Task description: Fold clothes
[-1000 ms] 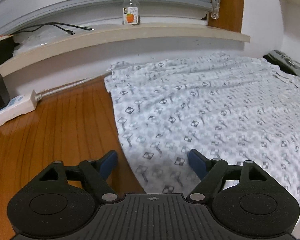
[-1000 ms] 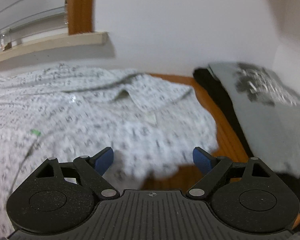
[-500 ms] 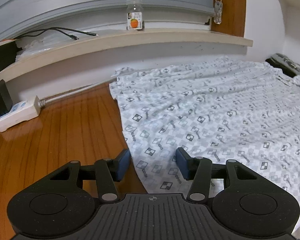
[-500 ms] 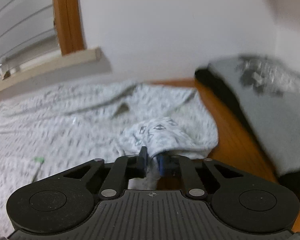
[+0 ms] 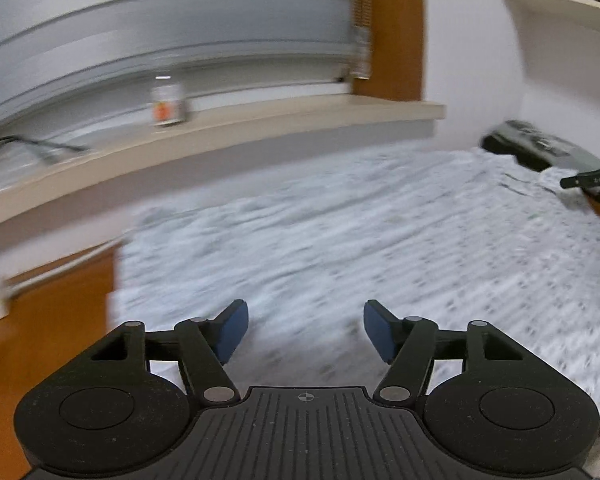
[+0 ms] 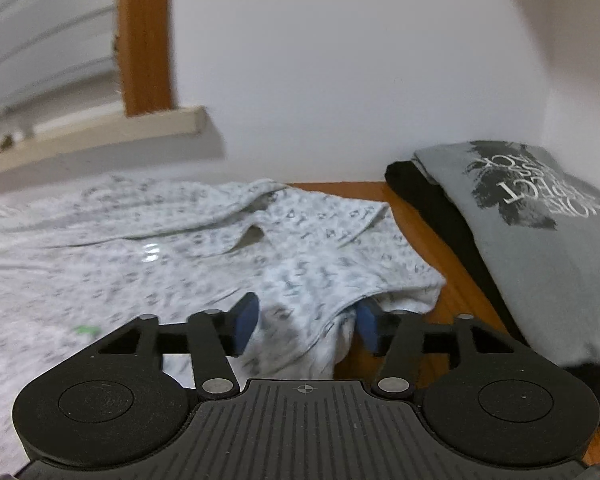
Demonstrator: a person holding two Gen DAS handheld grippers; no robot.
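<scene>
The white shirt with a small grey diamond print [image 5: 360, 248] lies spread over the wooden tabletop [image 5: 48, 320], stretching ahead of both grippers. The left gripper [image 5: 305, 332] hovers above its near edge, jaws opening and empty. The right gripper [image 6: 306, 322] has jaws opening too, with a fold of the shirt's shoulder loose between its blue pads [image 6: 246, 320]; a folded grey printed T-shirt [image 6: 540, 240] lies to its right.

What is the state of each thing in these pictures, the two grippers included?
Shirt: spread flat on the table, unfolded, one corner bunched.
Left gripper: jaws opening, over the shirt, nothing between the pads.
Right gripper: jaws opening, the bunched corner between them, pads not pressing it.
Grey T-shirt: folded, lying on a black garment.
Jar: upright on the sill, lid on.
</scene>
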